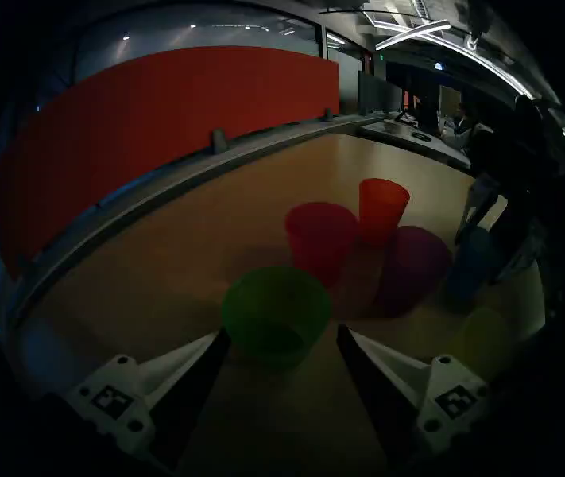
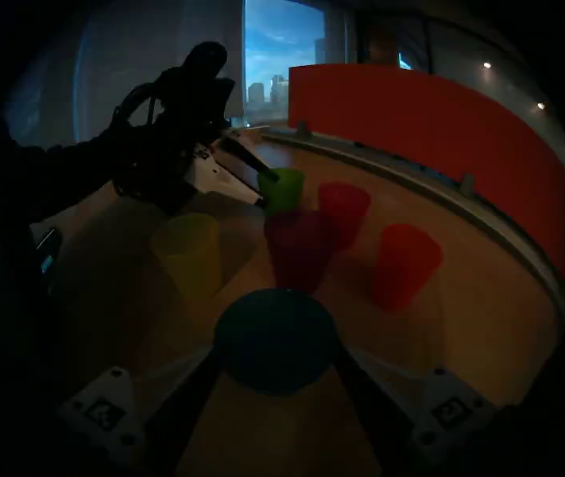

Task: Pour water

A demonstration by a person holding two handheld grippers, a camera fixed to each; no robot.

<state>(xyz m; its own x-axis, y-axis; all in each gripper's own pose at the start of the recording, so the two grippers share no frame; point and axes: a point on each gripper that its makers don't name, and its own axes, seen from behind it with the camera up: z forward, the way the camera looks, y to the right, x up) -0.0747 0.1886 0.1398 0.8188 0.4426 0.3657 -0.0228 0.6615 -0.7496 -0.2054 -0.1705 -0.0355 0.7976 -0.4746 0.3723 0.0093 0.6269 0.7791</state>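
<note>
Several coloured plastic cups stand close together on a wooden table point(image 1: 163, 270). My left gripper point(image 1: 280, 332) is shut on the upright green cup point(image 1: 276, 318), one finger on each side of it. From the right gripper view the same left gripper point(image 2: 260, 189) reaches the green cup point(image 2: 282, 189) from the left. My right gripper point(image 2: 276, 354) is shut on a dark blue cup point(image 2: 276, 340), which in the left gripper view is the blue cup point(image 1: 469, 266) at the right. The light is too dim to tell whether any cup holds water.
Between the two held cups stand a pink cup point(image 1: 322, 238), an orange cup point(image 1: 381, 208), a purple cup point(image 1: 413, 266) and a yellow cup point(image 1: 481, 342). A red partition point(image 1: 163, 119) and a grey rail point(image 1: 163, 183) close off the table's far edge. A person's dark sleeve point(image 2: 59, 183) holds the left gripper.
</note>
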